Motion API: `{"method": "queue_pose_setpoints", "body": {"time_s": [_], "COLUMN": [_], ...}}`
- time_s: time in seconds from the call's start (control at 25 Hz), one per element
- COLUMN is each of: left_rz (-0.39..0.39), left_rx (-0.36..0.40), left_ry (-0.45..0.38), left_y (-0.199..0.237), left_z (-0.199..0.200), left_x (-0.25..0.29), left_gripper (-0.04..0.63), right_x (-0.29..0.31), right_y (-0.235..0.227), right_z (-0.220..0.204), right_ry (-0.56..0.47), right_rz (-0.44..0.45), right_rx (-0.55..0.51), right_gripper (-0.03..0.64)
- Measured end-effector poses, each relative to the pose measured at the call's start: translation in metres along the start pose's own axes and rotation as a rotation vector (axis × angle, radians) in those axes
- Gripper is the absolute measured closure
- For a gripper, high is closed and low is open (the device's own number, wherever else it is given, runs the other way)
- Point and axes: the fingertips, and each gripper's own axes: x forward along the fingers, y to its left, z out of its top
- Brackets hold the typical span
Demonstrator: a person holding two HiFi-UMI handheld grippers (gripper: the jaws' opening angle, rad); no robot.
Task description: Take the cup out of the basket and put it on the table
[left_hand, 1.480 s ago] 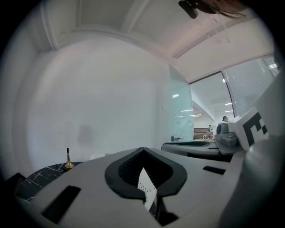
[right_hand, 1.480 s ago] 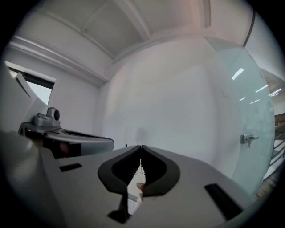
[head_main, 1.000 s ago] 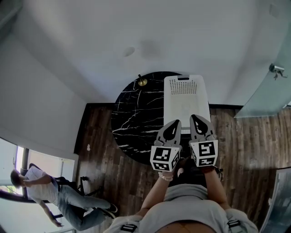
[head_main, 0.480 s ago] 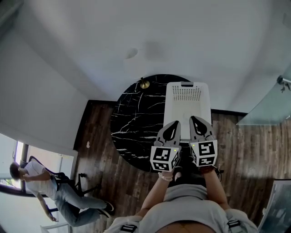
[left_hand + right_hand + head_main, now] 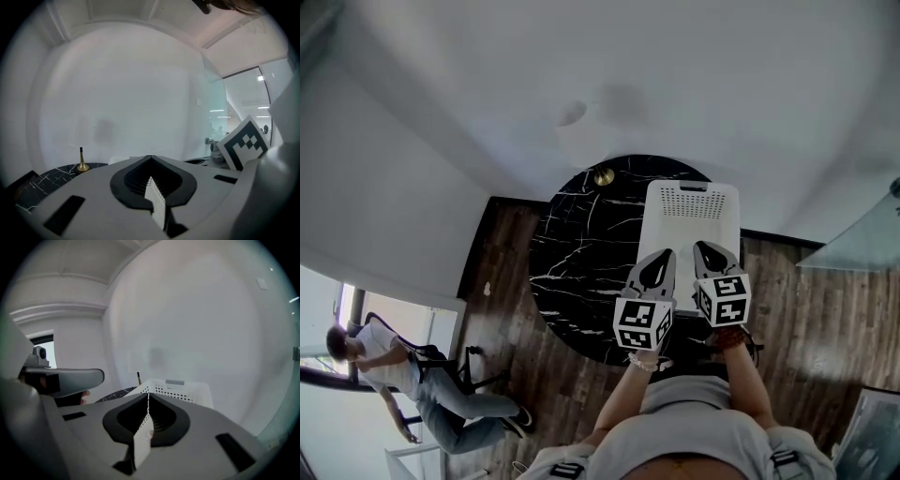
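Note:
A white perforated basket (image 5: 690, 223) stands on the right part of a round black marble table (image 5: 581, 258). I cannot make out a cup inside it from any view. My left gripper (image 5: 660, 259) and right gripper (image 5: 706, 251) hover side by side over the basket's near end, both shut on nothing. In the left gripper view the jaws (image 5: 150, 158) meet at their tip, with the table (image 5: 44, 177) low at the left. From the right gripper (image 5: 147, 393), whose jaws are also closed, the basket (image 5: 183, 389) lies just ahead.
A small brass stand (image 5: 603, 175) sits at the table's far edge, also in the left gripper view (image 5: 82, 164). Dark wood floor surrounds the table. A person (image 5: 389, 370) and a chair are at the lower left. A glass partition (image 5: 853, 248) rises at the right.
The head view has shifted, so the table and basket sit slightly lower and further right. Both grippers stay shut and side by side at the basket's near end.

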Motion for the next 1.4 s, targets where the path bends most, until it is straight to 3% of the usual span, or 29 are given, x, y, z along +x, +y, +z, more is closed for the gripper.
{"method": "queue_pose_setpoints", "body": {"time_s": [0.24, 0.48, 0.68, 0.88, 1.0, 1.4], "left_rz": [0.035, 0.042, 0.028, 0.024, 0.021, 0.011], "left_rx": [-0.007, -0.011, -0.023, -0.035, -0.042, -0.058], "left_ry": [0.029, 0.030, 0.035, 0.033, 0.037, 0.051], "left_y": [0.016, 0.026, 0.032, 0.039, 0.042, 0.044], "left_z": [-0.002, 0.003, 0.004, 0.006, 0.005, -0.002], "left_x": [0.017, 0.032, 0.043, 0.050, 0.054, 0.061], "left_gripper": [0.590, 0.590, 0.589, 0.590, 0.591, 0.589], "right_x": [0.041, 0.066, 0.083, 0.088, 0.092, 0.102], "right_y": [-0.014, -0.030, -0.030, -0.036, -0.036, -0.039], "right_z": [-0.032, -0.060, -0.085, -0.101, -0.109, -0.138], "right_ry": [0.130, 0.257, 0.355, 0.438, 0.471, 0.582], "right_rz": [0.045, -0.007, 0.019, -0.030, -0.022, -0.018], "right_rx": [0.138, 0.139, 0.170, 0.136, 0.140, 0.099], "right_gripper": [0.604, 0.604, 0.604, 0.603, 0.535, 0.531]}}
